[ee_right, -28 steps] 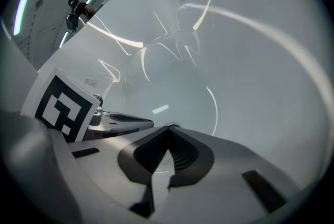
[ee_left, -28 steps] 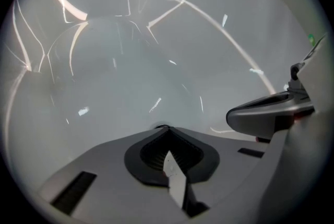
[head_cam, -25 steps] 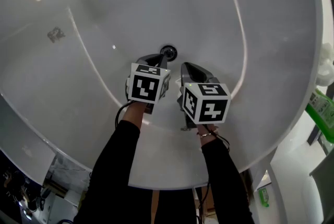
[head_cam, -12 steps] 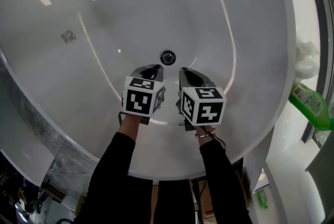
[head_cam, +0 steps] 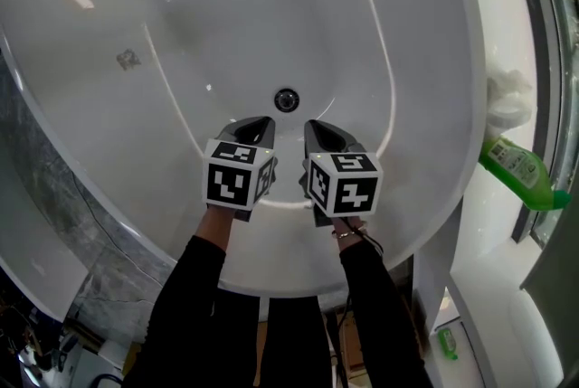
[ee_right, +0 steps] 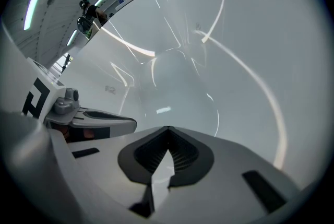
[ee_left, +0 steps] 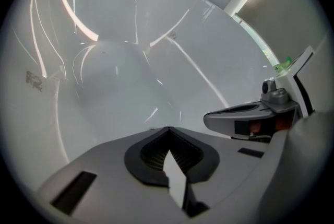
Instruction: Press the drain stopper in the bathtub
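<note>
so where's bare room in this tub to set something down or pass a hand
The bathtub floor beyond the drain stopper is bare, as are its sloping sides. It is tight only just short of the stopper, where the left tool and right tool sit side by side. The ledge at right holds a green bottle.

We look from the head steeply down into the white bathtub [head_cam: 425, 61], from well above, with the left gripper [head_cam: 258, 126] and right gripper [head_cam: 317, 129] low in the middle. Each gripper view sits close behind its own jaws and faces along them over the tub's inner wall, nearer to it than our head view. All three share that wall and its small grey mark [head_cam: 128, 61], and each gripper view catches the other gripper at its side.
</note>
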A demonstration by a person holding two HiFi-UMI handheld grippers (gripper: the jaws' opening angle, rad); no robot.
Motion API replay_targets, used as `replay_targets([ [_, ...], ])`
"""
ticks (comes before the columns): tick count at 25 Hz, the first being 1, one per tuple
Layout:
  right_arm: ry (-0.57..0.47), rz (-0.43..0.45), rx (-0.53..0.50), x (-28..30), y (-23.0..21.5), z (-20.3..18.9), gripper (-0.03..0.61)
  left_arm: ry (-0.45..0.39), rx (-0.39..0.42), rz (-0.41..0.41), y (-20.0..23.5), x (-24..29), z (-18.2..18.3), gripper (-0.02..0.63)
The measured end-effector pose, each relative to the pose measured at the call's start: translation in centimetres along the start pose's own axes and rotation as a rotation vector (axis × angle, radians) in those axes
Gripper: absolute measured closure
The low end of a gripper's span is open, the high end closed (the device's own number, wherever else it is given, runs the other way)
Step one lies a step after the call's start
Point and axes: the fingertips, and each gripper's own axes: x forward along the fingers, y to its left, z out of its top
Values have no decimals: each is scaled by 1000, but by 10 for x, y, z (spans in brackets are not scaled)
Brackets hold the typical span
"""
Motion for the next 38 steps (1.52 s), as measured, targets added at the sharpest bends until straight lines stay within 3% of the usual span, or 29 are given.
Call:
replay_targets([
  [38,2,-1,-13,-40,11,-5,577,-43,-16,1,-6,-52,13,606],
])
